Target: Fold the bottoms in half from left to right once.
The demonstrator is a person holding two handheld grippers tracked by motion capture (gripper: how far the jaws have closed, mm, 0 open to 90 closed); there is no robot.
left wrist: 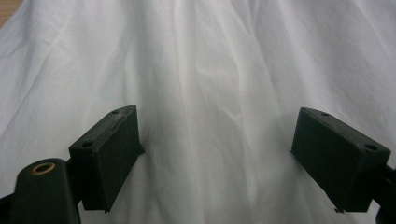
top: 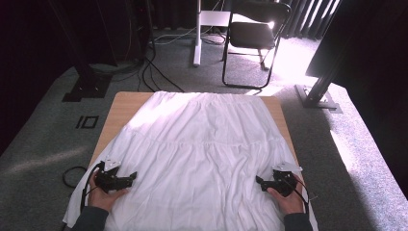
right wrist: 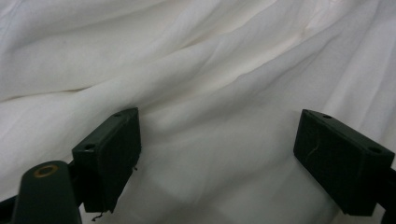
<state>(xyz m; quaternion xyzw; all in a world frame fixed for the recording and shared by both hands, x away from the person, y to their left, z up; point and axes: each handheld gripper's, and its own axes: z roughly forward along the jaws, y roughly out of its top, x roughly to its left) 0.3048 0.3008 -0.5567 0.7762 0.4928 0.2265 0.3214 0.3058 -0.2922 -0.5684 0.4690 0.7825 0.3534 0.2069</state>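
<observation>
White skirt (top: 202,154) lies spread out flat on the wooden bench (top: 120,107). It covers almost all of the top, and its bottom edge hangs over the near side by the person. The narrow waist end is at the far side. No part of it is folded yet, so I think the folding work is only just starting and all of it is left to do.

The left hand-held gripper (top: 131,178) sits low over the left side of the cloth. Its jaws are wide apart and hold nothing. The right hand-held gripper (top: 259,181) is over the right side, also wide apart with nothing in it. Both point toward the middle of the skirt.
</observation>
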